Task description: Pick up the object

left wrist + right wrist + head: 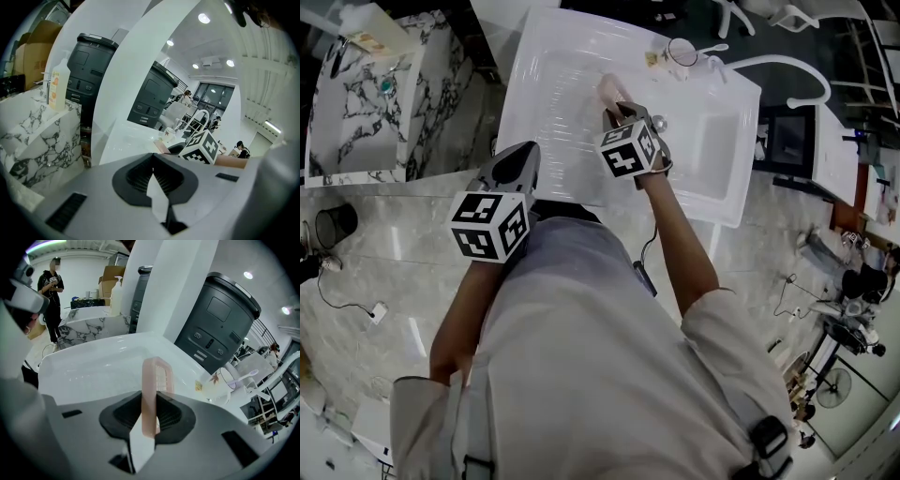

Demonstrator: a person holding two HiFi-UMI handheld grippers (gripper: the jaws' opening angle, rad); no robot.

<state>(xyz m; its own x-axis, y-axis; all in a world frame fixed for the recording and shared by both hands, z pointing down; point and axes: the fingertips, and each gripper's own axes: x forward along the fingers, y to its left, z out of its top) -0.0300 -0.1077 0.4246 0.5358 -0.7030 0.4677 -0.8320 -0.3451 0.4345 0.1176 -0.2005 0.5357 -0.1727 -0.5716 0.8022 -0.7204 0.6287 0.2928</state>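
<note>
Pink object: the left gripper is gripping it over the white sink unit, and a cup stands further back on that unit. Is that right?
Not quite. The right gripper is clamped on the pink object, as the right gripper view shows. The left gripper has its jaws together with nothing between them. The rest holds: the object is over the white sink unit, and the cup stands further back.

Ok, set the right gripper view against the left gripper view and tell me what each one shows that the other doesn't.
Only the right gripper view: the right tool clamped on the pink plastic object, seen close, and a person standing by the marble counter. Only the left gripper view: the left tool, shut and empty, and the right tool's marker cube. Both: the white sink counter, the dark grey bins, the marble counter, the leaf-printed cup.
</note>
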